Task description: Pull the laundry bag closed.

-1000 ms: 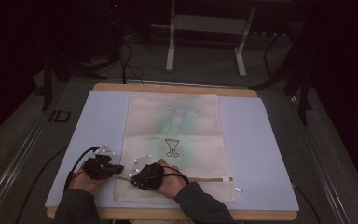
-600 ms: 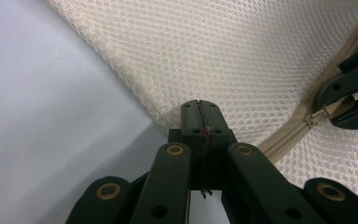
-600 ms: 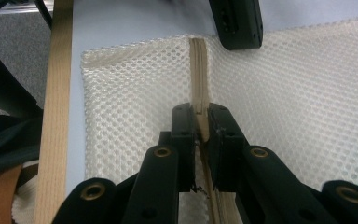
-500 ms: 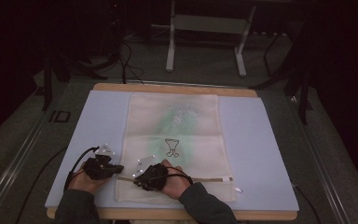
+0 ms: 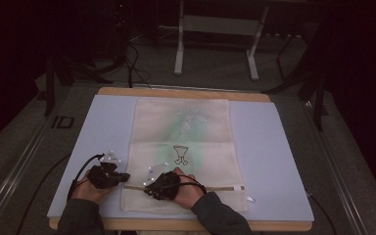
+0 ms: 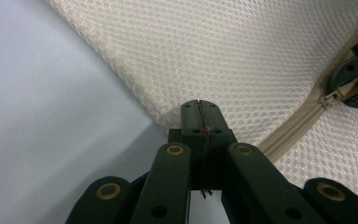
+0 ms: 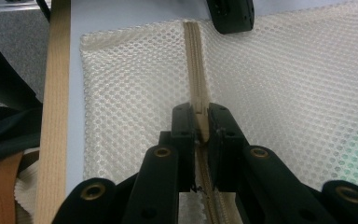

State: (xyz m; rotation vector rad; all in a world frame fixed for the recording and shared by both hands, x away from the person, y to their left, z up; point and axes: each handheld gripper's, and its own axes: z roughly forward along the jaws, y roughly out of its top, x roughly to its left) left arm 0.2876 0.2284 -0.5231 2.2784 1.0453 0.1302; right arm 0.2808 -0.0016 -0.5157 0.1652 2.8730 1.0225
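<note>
Where the mesh bag (image 5: 182,147) lies flat along the middle of the desk (image 5: 274,147), its zipper (image 5: 215,188) runs left to right across the near end, and both tools work on that end. The bag is cream netting with a green item and a small printed figure showing through it. It rests on a pale blue mat that covers the desk top; a wooden edge shows at the far and near sides.

Left tool (image 5: 108,177): positioned at the near left corner of the bag, held in the person's left hand (image 5: 89,190). In the left gripper view the jaws are fully together, pinching the edge of the netting at that corner (image 6: 199,110). The fabric is clamped between the pads; a short red thread shows in the seam between them.

Right tool (image 5: 162,185): positioned just right of the left tool, over the zipper line, held in the person's right hand (image 5: 188,192). In the right gripper view the jaws (image 7: 200,122) are closed on the zipper (image 7: 196,70), with the beige tape and the slider part caught between the pads. The zipper tape runs from these jaws toward the left tool (image 7: 230,14), which shows at the top of that view.

The two tools are near each other but apart.
</note>
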